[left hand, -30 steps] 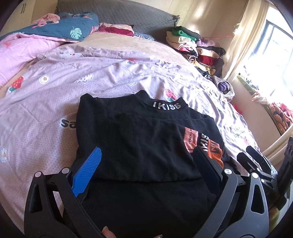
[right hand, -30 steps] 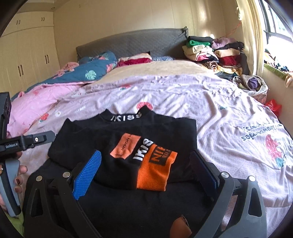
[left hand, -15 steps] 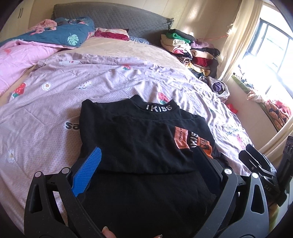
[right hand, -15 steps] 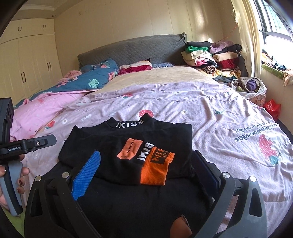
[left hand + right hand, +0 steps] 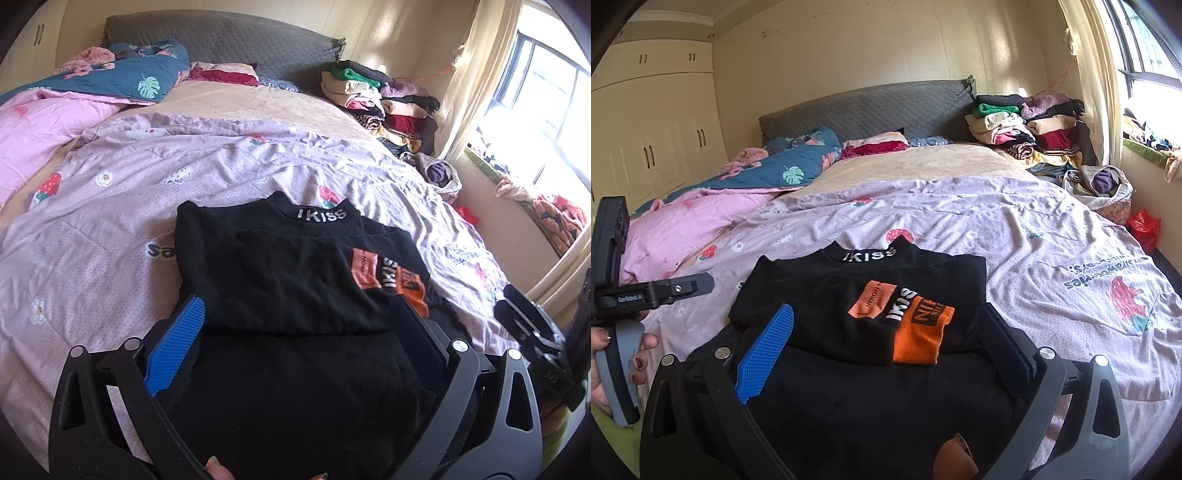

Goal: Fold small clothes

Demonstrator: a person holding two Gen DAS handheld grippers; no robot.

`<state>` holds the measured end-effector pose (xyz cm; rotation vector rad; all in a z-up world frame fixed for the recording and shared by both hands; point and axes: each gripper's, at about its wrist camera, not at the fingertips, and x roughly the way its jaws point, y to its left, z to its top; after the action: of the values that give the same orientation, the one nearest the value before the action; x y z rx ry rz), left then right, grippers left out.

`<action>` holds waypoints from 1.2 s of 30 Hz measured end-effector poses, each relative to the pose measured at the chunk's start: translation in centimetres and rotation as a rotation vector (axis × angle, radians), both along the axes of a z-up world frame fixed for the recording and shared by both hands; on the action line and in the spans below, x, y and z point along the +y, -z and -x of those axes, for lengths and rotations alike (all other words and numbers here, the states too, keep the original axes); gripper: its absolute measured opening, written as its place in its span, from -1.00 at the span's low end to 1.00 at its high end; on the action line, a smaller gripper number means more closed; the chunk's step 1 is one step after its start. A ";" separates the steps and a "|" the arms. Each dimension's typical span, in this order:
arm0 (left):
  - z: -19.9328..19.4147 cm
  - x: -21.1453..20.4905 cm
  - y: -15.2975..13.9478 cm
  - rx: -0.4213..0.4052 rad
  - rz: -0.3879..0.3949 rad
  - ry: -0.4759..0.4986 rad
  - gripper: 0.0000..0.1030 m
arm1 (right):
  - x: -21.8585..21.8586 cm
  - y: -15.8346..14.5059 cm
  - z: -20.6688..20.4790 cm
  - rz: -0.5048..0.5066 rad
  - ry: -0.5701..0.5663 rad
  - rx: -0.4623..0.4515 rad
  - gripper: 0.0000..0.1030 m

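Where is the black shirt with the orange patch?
In both views the black shirt lies partly folded on the lilac bedspread at the near end of the bed, just ahead of both open tools.

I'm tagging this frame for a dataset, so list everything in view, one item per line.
black top: one, black with orange cuff and white IKISS collar, partly folded on the near bed.
bed cover: one, lilac with strawberry print, under the top.
pink quilt: one, left side of bed.
blue leaf-print quilt: one, by the headboard.
headboard: one, grey.
clothes pile: one, mixed colours, far right corner.
wardrobe: cream, left wall.
left tool: open, over the top.
right tool: open, over the top.
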<state>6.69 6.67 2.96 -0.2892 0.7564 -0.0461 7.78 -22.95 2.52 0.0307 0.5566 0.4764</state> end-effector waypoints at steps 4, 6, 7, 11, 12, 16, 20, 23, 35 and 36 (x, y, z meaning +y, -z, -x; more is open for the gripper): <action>0.7 0.4 0.4 0.015 -0.005 -0.002 0.82 | -0.3 -0.2 0.7 -0.012 -0.009 0.007 0.91; 1.1 0.6 0.5 0.019 -0.009 -0.003 0.82 | -0.5 -0.3 1.1 -0.016 -0.009 0.009 0.91; 1.2 0.6 0.5 0.020 -0.012 -0.004 0.82 | -0.6 -0.3 1.2 -0.018 -0.010 0.010 0.91; 1.8 0.9 0.8 0.033 -0.012 -0.007 0.82 | -1.0 -0.2 1.6 -0.011 -0.004 0.024 0.91; 1.9 1.0 0.9 0.034 -0.012 -0.006 0.82 | -1.1 -0.2 1.7 -0.006 -0.001 0.029 0.91; 2.3 1.0 0.9 0.040 -0.017 0.004 0.82 | -1.8 0.2 2.1 -0.009 0.006 0.052 0.91; 2.8 1.0 1.0 0.046 -0.021 0.014 0.82 | -2.3 0.6 2.5 -0.011 0.007 0.073 0.91; 3.2 0.9 1.3 0.056 -0.030 0.020 0.82 | -2.6 0.8 2.7 -0.009 0.006 0.083 0.91; 5.3 0.1 4.2 0.138 -0.042 0.070 0.82 | -3.5 2.8 4.6 -0.015 -0.037 0.171 0.91; 5.5 0.0 4.5 0.145 -0.045 0.071 0.82 | -3.7 2.9 4.7 -0.015 -0.036 0.176 0.91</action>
<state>1.21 6.72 -1.56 -0.2244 0.9105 -0.0757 3.04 -26.61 -0.43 0.0777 0.7267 0.5155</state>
